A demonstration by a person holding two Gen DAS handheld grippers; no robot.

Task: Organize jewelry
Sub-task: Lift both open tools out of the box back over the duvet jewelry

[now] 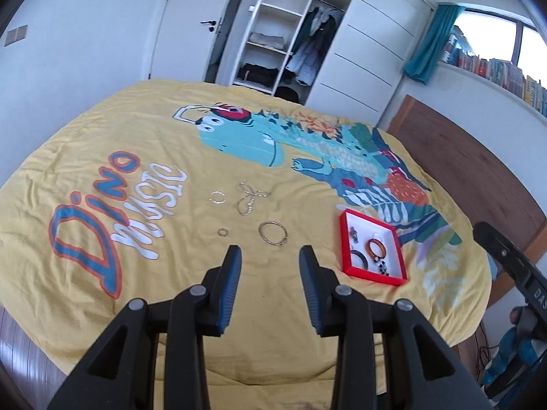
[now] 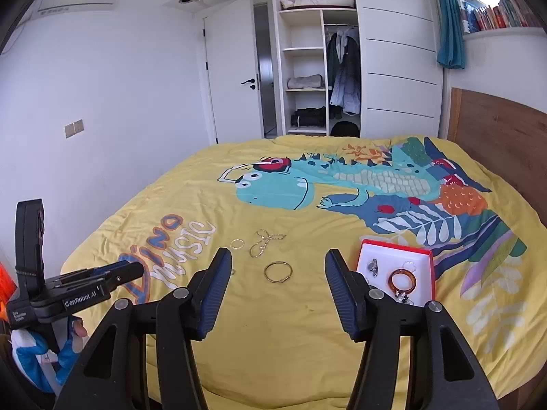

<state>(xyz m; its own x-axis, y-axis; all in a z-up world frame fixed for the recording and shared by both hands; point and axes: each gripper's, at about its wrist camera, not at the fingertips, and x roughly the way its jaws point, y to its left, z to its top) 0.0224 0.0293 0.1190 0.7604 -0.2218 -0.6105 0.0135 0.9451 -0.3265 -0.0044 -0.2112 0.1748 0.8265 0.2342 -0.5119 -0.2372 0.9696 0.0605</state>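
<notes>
The bedspread (image 2: 307, 324) reads "Dino music"; the left tool (image 2: 85, 294) reads "GenRobot.AI".

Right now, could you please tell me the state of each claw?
Left claw: open, holding nothing, above the yellow bedspread.
Right claw: open, holding nothing.

The matte black plastic left gripper (image 1: 270, 256) and right gripper (image 2: 277, 263) each carry ribbed blue finger pads (image 2: 215, 294) and round silver pivot screws (image 1: 198, 290); white "GenRobot.AI" lettering (image 2: 80, 302) marks one body.
</notes>
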